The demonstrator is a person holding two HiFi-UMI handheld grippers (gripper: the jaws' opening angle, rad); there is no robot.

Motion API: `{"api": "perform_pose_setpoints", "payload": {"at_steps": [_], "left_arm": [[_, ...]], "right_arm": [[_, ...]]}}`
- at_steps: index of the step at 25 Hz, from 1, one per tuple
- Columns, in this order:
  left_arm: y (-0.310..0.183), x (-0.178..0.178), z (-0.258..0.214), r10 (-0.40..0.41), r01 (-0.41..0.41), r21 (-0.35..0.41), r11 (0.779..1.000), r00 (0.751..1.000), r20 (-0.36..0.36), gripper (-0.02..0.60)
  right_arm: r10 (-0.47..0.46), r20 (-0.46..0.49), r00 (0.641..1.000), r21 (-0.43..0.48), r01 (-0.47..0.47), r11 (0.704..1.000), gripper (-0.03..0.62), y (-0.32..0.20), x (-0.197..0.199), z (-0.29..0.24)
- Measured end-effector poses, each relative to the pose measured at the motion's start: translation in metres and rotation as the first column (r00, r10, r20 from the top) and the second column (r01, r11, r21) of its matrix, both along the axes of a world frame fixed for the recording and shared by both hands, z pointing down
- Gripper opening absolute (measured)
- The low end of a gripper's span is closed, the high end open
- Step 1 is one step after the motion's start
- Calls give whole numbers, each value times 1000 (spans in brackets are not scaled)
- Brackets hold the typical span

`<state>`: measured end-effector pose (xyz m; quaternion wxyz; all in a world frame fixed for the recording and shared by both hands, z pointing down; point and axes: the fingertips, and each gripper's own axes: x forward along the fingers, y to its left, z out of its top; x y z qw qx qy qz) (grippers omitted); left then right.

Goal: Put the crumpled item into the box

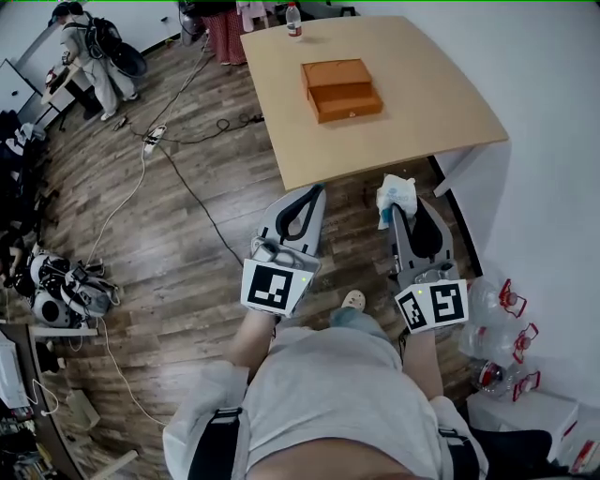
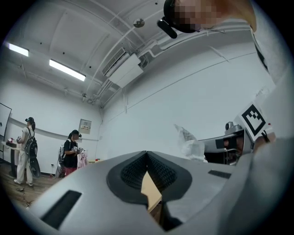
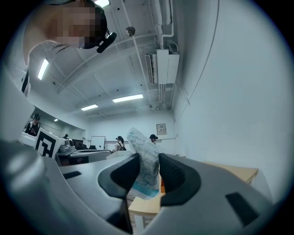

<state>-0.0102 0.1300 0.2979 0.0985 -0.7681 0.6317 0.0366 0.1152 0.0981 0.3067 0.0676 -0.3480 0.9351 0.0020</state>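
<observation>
- Person stands on the wood floor, short of the worktop (image 1: 422,103), with a hand-held gripper in each hand, both held out roughly level toward it.
- Right hand-held gripper (image 1: 403,210): jaws stand fairly wide but are clamped on the crumpled item (image 1: 395,193), a white wad of wrapper with blue print. In the right gripper view (image 3: 148,161) the wad (image 3: 143,144) is wedged between the pads and sticks up above them.
- Left hand-held gripper (image 1: 316,192): jaws closed tip to tip, nothing between them. The left gripper view (image 2: 147,154) shows only worktop edge through the gap lower down.
- Orange box (image 1: 342,89) sits near the middle of the worktop. It looks open, with the lid laid back on the far side and the tray nearer the person.
- Key relation: the box lies ahead of the loaded right hand-held gripper and a little to its left, well apart, with the near worktop edge in between.
- Box's long axis runs across the line of approach, so the tray presents its broad side.
- Both hands look about equally near the box; only the right carries anything.
- Judgement: carry stage, with the item not yet over the worktop. The next move needs a forward reach, then a release above the tray.
- Plastic bottle (image 1: 293,19) stands at the far edge, clear of that path.
</observation>
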Motion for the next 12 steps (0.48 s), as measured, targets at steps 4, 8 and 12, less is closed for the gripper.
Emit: {"api": "perform_pose_setpoints", "payload": {"at_steps": [4, 8, 12], "left_arm": [[-28, -1, -2, -39, 39, 4, 999, 999, -15, 14], [-52, 5, -3, -67, 67, 6, 998, 998, -12, 14], [-73, 17, -2, -85, 85, 5, 996, 996, -21, 14]], "right_arm": [[-34, 2, 999, 10, 34, 999, 127, -33, 0, -5], [-63, 3, 998, 12, 63, 998, 127, -61, 5, -5], [-84, 7, 996, 9, 84, 996, 127, -84, 15, -4]]}}
